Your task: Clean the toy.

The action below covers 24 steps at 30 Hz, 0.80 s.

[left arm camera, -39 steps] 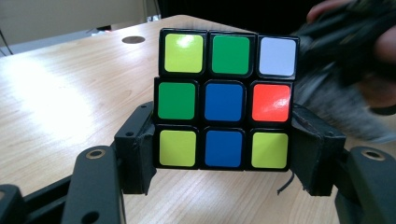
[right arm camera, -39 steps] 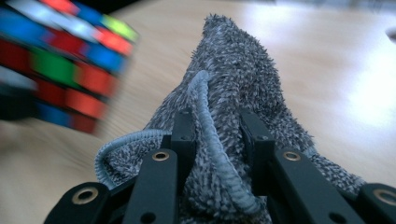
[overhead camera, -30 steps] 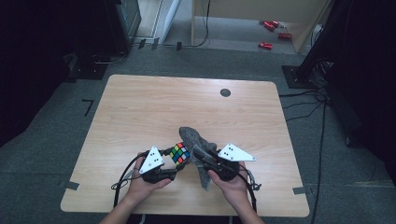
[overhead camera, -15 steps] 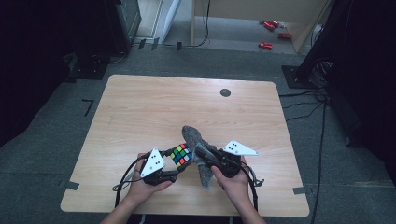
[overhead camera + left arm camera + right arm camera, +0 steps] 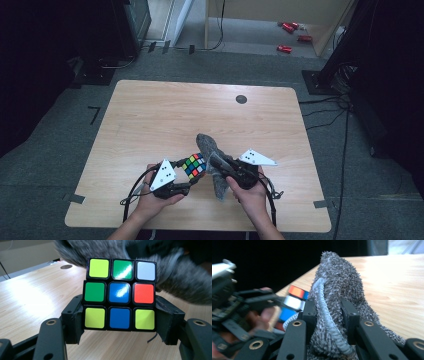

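**Cloth against the cube**

Near the table's (image 5: 150, 115) front edge I had the puzzle cube (image 5: 194, 165) clamped in the left gripper (image 5: 186, 175), its jaws pressing the cube's two sides. I had the right gripper (image 5: 218, 163) pinched tight on a grey fuzzy cloth (image 5: 209, 146). From the cube, the cloth lay directly to the right, touching it, its long axis running away from me. The right hand was the nearer one to wipe with.
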### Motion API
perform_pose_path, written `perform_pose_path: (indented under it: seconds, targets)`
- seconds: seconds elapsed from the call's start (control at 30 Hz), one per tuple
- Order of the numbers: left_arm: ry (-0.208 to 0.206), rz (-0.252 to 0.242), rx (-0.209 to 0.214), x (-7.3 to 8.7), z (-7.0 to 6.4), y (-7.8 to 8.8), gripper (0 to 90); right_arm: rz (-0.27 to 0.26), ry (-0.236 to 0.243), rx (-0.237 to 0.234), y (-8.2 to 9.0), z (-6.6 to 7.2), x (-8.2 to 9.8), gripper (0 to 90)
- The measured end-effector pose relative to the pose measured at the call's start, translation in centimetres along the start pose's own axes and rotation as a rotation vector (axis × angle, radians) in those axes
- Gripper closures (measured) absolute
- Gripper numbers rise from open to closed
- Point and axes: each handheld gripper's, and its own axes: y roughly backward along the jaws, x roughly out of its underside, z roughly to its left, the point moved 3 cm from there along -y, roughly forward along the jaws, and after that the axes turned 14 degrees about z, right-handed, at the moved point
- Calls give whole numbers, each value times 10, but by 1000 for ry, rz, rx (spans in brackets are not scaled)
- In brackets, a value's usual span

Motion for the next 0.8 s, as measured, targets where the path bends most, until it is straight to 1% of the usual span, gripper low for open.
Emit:
perform_pose_path:
  seconds: [0.07,0.1,0.13,0.17,0.2,0.23,0.27,0.3,0.33,0.4,0.47,0.53,0.57,0.63,0.67,0.73,0.77,0.8]
  targets:
    - [12,6,11,1,1,-1,352,4,0,-10,1,1,0,711]
    - [15,18,19,2,2,-4,352,4,15,-12,1,3,-1,711]
    - [10,26,18,3,1,-5,352,8,35,-26,1,8,-3,711]
    - [12,29,18,4,-1,-7,352,3,53,-48,1,13,-4,711]
    - [11,31,23,5,-2,-8,352,-4,69,-59,1,18,-5,710]
    - [7,32,21,5,-5,-9,352,-8,86,-54,1,22,-6,709]
    - [2,27,12,4,-6,-8,352,-9,93,-45,1,25,-6,709]
    - [4,21,9,3,-6,-7,352,-13,95,-46,2,25,-7,708]
    - [3,14,11,2,-6,-5,352,-19,83,-58,2,23,-7,707]
    - [4,-2,8,1,-5,-2,352,-23,52,-78,2,15,-7,706]
    - [7,-8,0,0,-3,0,351,-12,19,-79,1,6,-5,704]
    - [20,-11,-1,0,-1,1,351,-2,5,-71,0,1,-3,704]
    - [27,-9,9,1,-1,0,351,0,8,-66,0,1,-2,704]
    - [27,6,23,2,-1,-3,351,2,18,-64,1,3,-3,704]
    - [25,17,26,3,-2,-5,351,3,31,-67,1,6,-4,704]
    - [9,29,24,4,-5,-8,351,-3,62,-93,2,14,-5,703]
    - [4,29,26,3,-6,-8,351,-6,78,-96,2,18,-6,702]
    - [0,24,23,3,-7,-7,351,-10,87,-88,2,20,-7,700]
